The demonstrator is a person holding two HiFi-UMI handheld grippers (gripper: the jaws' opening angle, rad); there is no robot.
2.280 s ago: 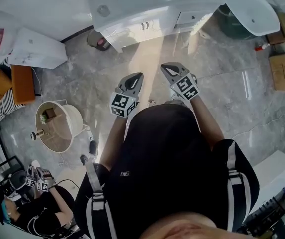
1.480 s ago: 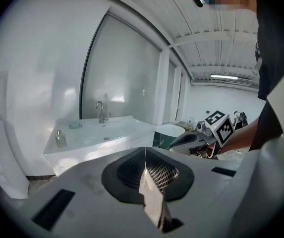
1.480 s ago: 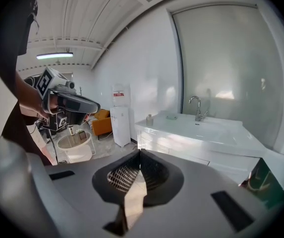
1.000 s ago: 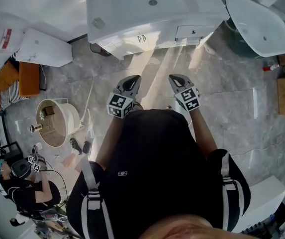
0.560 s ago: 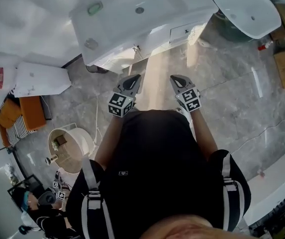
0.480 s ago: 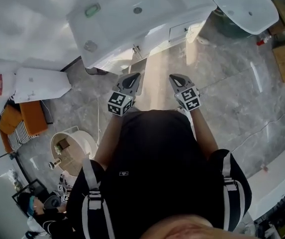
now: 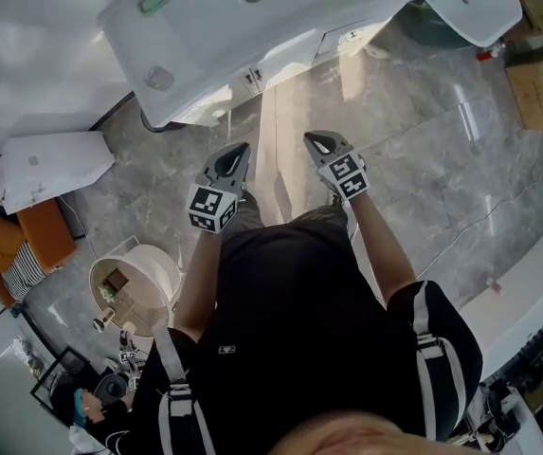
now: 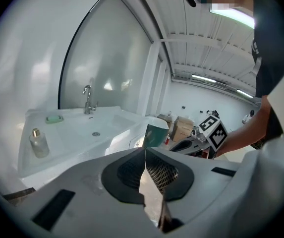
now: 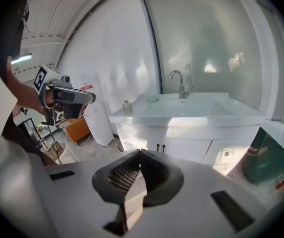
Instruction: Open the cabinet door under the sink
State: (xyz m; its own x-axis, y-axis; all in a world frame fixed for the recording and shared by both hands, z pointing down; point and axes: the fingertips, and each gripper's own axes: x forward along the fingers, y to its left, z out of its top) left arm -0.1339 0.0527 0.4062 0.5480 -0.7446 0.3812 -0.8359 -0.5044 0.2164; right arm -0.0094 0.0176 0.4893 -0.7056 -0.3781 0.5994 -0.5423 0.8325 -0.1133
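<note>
Both the left claw (image 7: 240, 150) and the right claw (image 7: 314, 140) are pinched together on nothing, and the walk has brought the cabinet door (image 9: 181, 150) under the sink (image 9: 191, 108) closer, straight ahead of them but still untouched.

A bathroom mock-up is standing inside a warehouse-like hall: a white sink vanity (image 7: 252, 27) is backing onto an arched panel (image 9: 206, 43), a loose basin (image 7: 124, 287) and cardboard boxes (image 7: 541, 88) are lying on the grey marble floor (image 7: 413, 140), and strip lights (image 8: 231, 18) are glowing under a ribbed roof (image 8: 201, 48).

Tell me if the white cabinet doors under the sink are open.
No, the white cabinet doors sit flush and shut.
</note>
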